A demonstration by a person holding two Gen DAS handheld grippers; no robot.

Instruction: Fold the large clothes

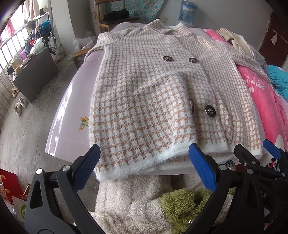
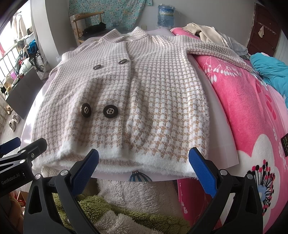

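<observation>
1. Left wrist view: the left gripper [image 1: 144, 158] had its blue fingers [image 1: 86, 169] spread wide and held nothing. The houndstooth cardigan [image 1: 162, 90] lay face up just ahead of the fingers on a glossy lilac board [image 1: 63, 117], its white hem [image 1: 144, 162] lying between the fingertips and drooping over the board's near edge. The sleeve [image 1: 144, 108] ahead of the fingers appeared already folded across the front. Past the right finger, the right gripper [image 1: 255, 153] hovered at the hem's other corner.

2. Right wrist view: the right gripper [image 2: 144, 158] was likewise spread and empty, the hem [image 2: 144, 162] just ahead between its fingers. The other sleeve [image 2: 225, 52] trailed far ahead and to the right, onto the pink blanket [image 2: 243, 108].

3. Judgement: that outstretched sleeve probably wanted folding inward next. Doing it well would mean pinching the cuff or shoulder seam fully, as fuzzy knit slips, and laying it flat without dragging the body or buttons [image 2: 98, 111].

4. Containers: a blue water jug [image 2: 165, 16] stood far ahead; its contents could not be judged.
</observation>
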